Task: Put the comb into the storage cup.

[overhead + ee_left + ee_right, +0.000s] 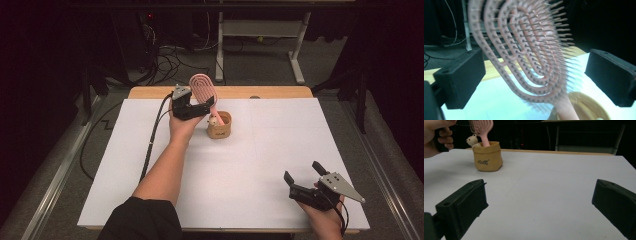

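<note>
A pink vented hairbrush (202, 88) stands handle-down in a small tan pouch (221, 127) at the far middle of the white table cover (250, 165). A little bear figure (472, 140) peeks from the pouch (488, 157) beside the brush handle (484, 138). My left gripper (202, 106) is held right at the brush. In the left gripper view its jaws stand wide on either side of the blurred brush head (529, 47) without touching it, so the left gripper (534, 75) is open. My right gripper (302, 171) hovers open near the front right corner, and the right gripper (539, 202) holds nothing.
The table's wooden far edge (270, 92) shows beyond the white cover. Behind it stand a white desk frame (260, 30) and cables on the floor (165, 62). The left gripper's cable (152, 135) trails back across the table's left side.
</note>
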`<state>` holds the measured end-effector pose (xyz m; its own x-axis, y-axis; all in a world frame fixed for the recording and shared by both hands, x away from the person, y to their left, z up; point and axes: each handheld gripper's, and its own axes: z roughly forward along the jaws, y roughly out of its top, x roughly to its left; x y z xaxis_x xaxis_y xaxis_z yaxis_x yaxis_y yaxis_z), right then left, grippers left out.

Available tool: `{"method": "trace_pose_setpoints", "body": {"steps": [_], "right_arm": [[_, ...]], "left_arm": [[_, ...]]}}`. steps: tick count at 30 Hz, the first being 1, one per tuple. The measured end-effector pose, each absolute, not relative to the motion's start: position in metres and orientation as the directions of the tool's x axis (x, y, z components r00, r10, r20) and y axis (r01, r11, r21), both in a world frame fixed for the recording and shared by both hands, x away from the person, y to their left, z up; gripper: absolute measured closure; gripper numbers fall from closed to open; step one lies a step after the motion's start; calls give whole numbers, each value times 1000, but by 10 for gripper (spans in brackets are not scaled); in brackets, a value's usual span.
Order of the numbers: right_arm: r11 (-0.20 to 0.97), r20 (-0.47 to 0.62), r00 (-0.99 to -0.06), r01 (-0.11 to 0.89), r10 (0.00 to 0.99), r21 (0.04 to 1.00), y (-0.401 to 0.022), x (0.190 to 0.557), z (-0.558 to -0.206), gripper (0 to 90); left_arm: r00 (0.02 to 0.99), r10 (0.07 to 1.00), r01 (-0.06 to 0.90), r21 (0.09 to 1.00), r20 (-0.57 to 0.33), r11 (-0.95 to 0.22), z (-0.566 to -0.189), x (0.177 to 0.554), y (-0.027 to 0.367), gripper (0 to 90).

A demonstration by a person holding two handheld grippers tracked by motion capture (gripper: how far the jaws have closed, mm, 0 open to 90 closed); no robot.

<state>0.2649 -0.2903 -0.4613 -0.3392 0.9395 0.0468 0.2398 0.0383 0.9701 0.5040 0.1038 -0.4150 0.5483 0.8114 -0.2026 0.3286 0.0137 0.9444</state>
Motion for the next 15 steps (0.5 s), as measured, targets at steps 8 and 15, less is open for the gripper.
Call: {"method": "trace_pose_setpoints", "body": {"steps": [8,15], "right_arm": [[37,48,-340,240,939,970,-291,265,-462,2],[36,49,-340,239,939,970,-291,265,-462,3]], "left_arm": [[555,809,326,945,-194,3,-416,503,101,47],[558,809,322,947,-185,-6,-417,501,98,49]]}}
